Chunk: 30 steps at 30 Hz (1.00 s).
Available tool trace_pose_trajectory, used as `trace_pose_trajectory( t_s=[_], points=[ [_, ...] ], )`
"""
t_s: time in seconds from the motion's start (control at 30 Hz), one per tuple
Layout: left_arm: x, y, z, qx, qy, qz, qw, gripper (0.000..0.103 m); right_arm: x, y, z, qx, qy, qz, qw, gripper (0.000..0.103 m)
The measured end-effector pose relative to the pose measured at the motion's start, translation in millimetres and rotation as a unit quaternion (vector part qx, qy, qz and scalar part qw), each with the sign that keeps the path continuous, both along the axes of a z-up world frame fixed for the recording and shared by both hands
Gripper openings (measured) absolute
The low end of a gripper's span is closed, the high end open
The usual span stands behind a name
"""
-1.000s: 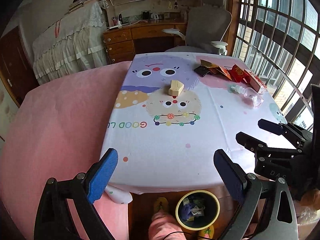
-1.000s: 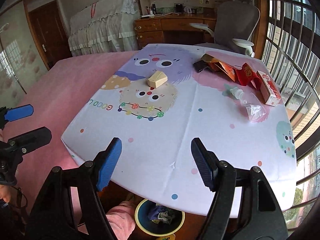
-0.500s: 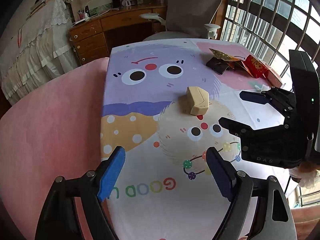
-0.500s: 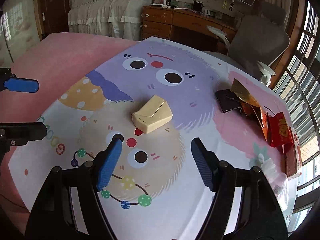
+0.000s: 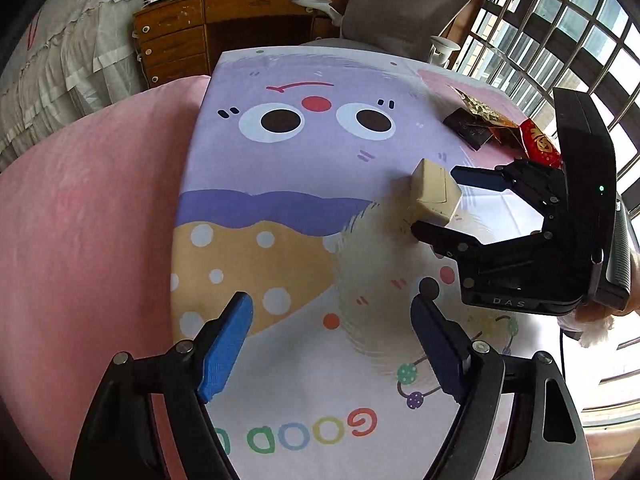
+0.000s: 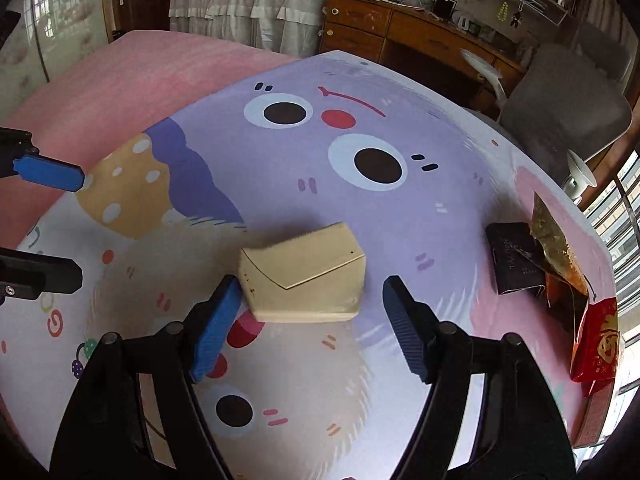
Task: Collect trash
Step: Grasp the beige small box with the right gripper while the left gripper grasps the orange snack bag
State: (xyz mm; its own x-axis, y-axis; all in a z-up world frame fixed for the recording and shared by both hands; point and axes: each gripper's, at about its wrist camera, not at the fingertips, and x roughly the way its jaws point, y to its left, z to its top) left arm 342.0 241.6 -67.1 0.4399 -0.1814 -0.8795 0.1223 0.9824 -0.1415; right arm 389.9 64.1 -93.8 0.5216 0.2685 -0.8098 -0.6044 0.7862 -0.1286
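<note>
A beige cardboard box (image 6: 304, 276) lies on the cartoon tablecloth (image 6: 360, 208). My right gripper (image 6: 312, 320) is open, its fingers on either side of the box's near end, the left pad (image 6: 216, 328) touching the box corner. The left wrist view shows the same: the box (image 5: 434, 196) between the right gripper's (image 5: 434, 200) open jaws. My left gripper (image 5: 332, 344) is open and holds nothing, low over the cloth, left of the box. At the table's far right lie a black packet (image 6: 512, 256), a gold wrapper (image 6: 552, 240) and a red packet (image 6: 596, 340).
A pink cover (image 5: 88, 220) spreads left of the tablecloth. A grey office chair (image 5: 404, 4) and a wooden desk (image 5: 240, 20) stand beyond the table's far edge. Barred windows (image 5: 560, 20) line the right side.
Both grippers have moved forward from the table's near edge over the cloth. The right gripper came up to the beige box, which now sits between its open fingers.
</note>
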Motion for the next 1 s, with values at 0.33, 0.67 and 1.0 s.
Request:
trace_pose_trajectory(
  t_s=[0.33,0.67,1.0],
  points=[
    [34,2,3,-0.021,-0.002,0.002,0.9998,0.083,26,-2,-3,0.046,0.022,-0.028,0.998,0.059],
    [69,-48,23,-0.024,-0.016,-0.064,0.9975,0.083,6,-42,8,0.061,0.04,-0.16,0.984,0.058],
    [101,-155,53,0.003,-0.06,-0.189,0.9802,0.083,-38,-145,41,0.104,0.019,-0.347,0.932,0.058]
  ],
)
